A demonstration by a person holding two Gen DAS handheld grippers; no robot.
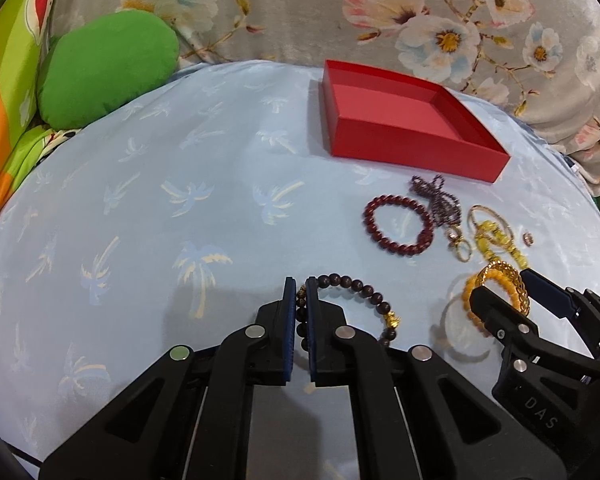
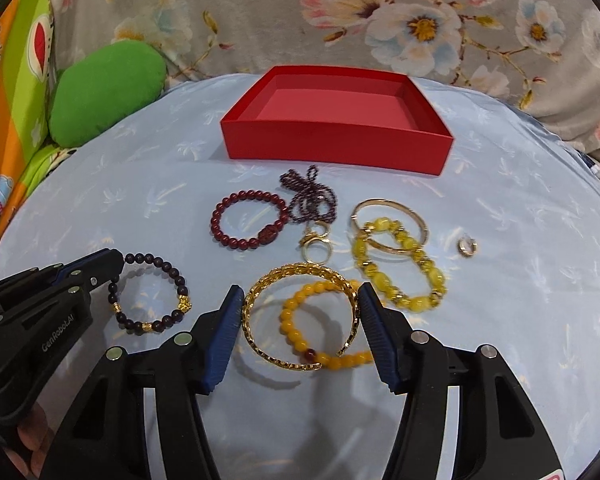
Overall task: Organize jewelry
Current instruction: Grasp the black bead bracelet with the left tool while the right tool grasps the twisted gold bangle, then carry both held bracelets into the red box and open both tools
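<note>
My left gripper (image 1: pixel 300 286) is shut on a dark bead bracelet (image 1: pixel 356 285) with gold charms, which rests on the pale blue palm-print cloth (image 2: pixel 140 200). To its right, my right gripper (image 2: pixel 300 304) has both blue pads pressed on the sides of a gold chain bangle (image 2: pixel 296 270). A shadow shows beneath the bangle. An orange bead bracelet (image 2: pixel 312 289) overlaps the bangle inside the jaws. The red open box (image 2: pixel 332 136) stands empty at the far side of the cloth.
Between the grippers and the box lie a red bead bracelet (image 2: pixel 220 216), a purple bead necklace (image 2: pixel 308 196), a thin gold bangle (image 2: pixel 380 201), a yellow bead bracelet (image 2: pixel 420 300) and a small ring (image 2: pixel 468 245). A green cushion (image 2: pixel 104 96) sits far left.
</note>
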